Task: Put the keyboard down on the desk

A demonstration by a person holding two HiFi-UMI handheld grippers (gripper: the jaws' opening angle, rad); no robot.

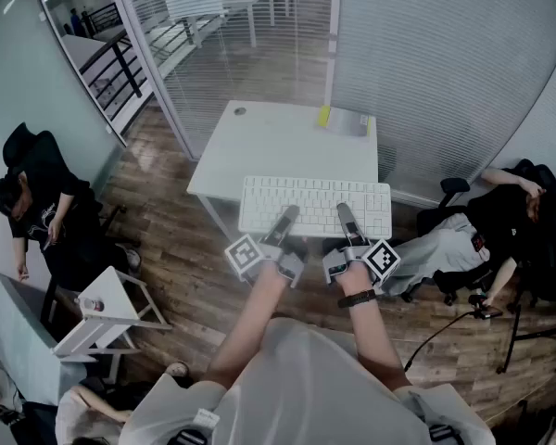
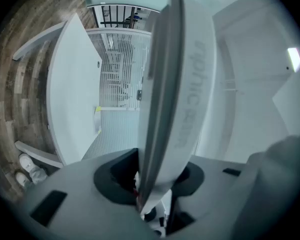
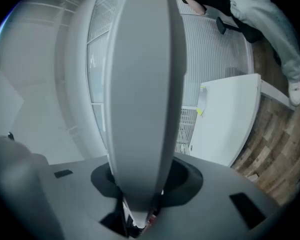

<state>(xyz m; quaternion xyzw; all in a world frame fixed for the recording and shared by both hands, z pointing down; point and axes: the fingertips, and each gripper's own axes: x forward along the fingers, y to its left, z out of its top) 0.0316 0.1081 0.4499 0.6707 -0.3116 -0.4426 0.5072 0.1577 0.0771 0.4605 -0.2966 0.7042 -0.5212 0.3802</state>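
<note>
A white keyboard hangs level above the near edge of the white desk, keys facing up. My left gripper is shut on its near edge left of the middle, and my right gripper is shut on the same edge right of the middle. In the left gripper view the keyboard stands edge-on, clamped between the jaws, with the desk beyond it at the left. In the right gripper view the keyboard fills the centre between the jaws, and the desk lies to the right.
A grey pad with a yellow note lies at the desk's far right corner. One person sits at the left, another reclines in an office chair at the right. A small white stand sits lower left. Glass walls with blinds stand behind the desk.
</note>
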